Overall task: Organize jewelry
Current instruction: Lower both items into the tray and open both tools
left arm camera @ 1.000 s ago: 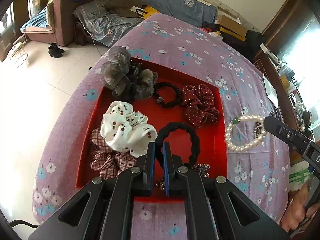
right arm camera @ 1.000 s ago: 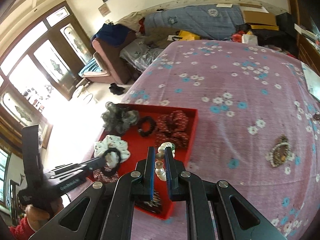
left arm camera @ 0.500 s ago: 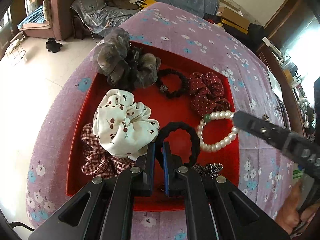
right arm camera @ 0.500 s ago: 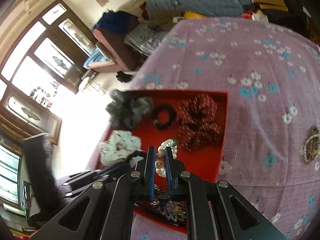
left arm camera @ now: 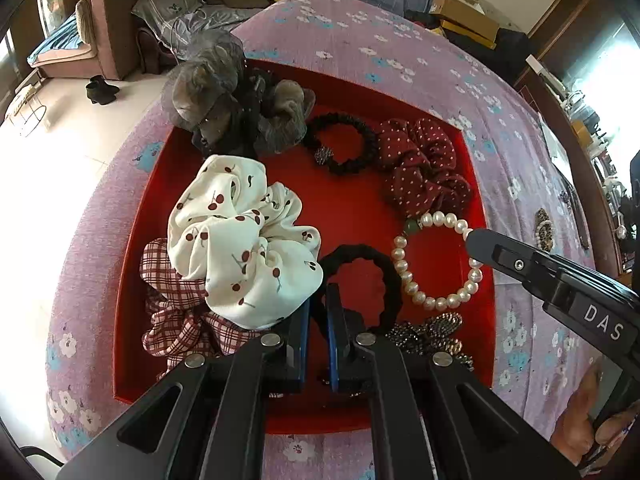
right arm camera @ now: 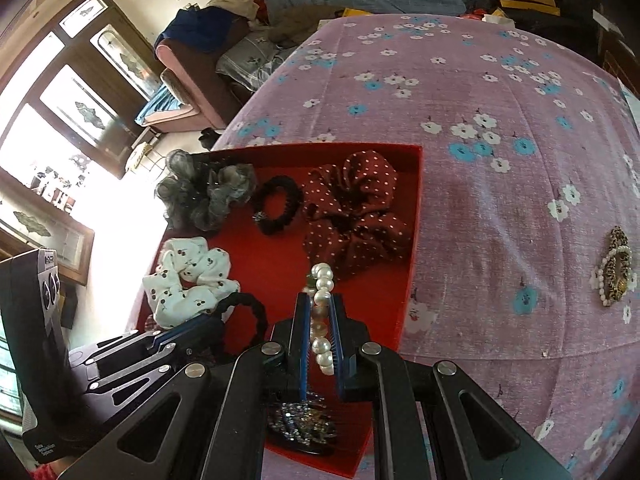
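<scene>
Left view: the left claw [left arm camera: 317,312] pinches the black hair tie [left arm camera: 362,280] over the red tray [left arm camera: 132,240], already holding scrunchies.

Right view: the right claw [right arm camera: 319,320] pinches the pearl bracelet [right arm camera: 322,312] above the tray's near right; a leopard clip [right arm camera: 616,266] waits on the bedspread [right arm camera: 500,200].

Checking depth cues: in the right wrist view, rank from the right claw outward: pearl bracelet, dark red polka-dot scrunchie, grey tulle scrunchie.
1. Pearl bracelet, clamped in the right claw.
2. Dark red polka-dot scrunchie, just beyond, tray's right side.
3. Grey tulle scrunchie, far left corner of the red tray.
</scene>
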